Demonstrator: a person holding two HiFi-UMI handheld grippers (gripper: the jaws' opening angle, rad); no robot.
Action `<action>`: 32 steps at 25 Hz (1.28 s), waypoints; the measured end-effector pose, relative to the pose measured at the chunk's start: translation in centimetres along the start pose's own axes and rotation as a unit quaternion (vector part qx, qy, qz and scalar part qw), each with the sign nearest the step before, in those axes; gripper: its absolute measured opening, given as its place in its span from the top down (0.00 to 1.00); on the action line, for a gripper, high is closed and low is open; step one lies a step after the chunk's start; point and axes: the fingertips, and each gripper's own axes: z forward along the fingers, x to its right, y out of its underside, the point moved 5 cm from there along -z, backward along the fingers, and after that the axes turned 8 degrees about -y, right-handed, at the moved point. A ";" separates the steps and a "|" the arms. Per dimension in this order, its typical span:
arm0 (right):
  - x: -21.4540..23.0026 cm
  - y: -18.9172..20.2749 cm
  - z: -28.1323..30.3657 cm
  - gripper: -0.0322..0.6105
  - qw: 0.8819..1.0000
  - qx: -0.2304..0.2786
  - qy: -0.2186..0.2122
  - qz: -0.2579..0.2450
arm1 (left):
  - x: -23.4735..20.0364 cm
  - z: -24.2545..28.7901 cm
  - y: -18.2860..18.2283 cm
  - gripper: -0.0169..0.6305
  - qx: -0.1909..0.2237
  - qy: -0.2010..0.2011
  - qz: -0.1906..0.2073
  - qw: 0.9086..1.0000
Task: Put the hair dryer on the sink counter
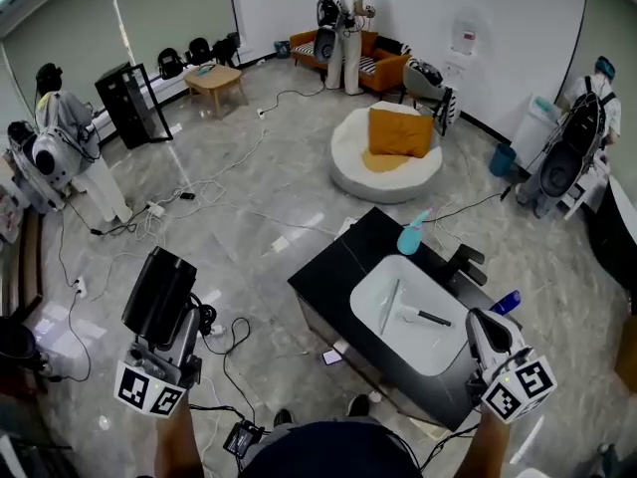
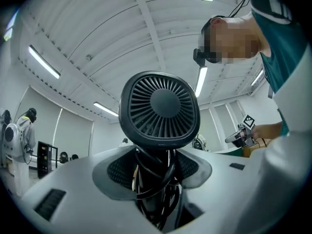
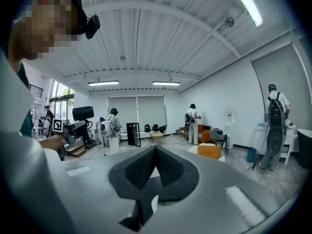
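Left claw (image 2: 155, 175) clamped on hair dryer (image 1: 159, 295) handle, cord (image 2: 146, 179) wound round it. Held over open floor (image 1: 249, 257), well left of black worktop (image 1: 333, 267) edge. Right claw (image 3: 155, 152) jaws together, empty, at worktop's right end, near white basin (image 1: 373, 302).

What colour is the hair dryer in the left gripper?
Black; the hair dryer shows best in the left gripper view.
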 end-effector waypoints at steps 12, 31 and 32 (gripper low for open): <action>5.7 1.3 9.2 0.93 0.992 -0.026 -0.121 0.025 | 3.3 2.3 3.5 0.65 -0.060 -0.071 0.019 0.995; 7.5 7.4 18.7 0.93 0.988 -0.078 -0.071 0.115 | -1.8 14.7 13.6 0.65 -0.109 0.010 -0.076 0.991; 7.6 7.5 19.0 0.93 0.988 -0.075 -0.068 0.116 | -1.9 15.3 13.8 0.65 -0.110 0.017 -0.072 0.991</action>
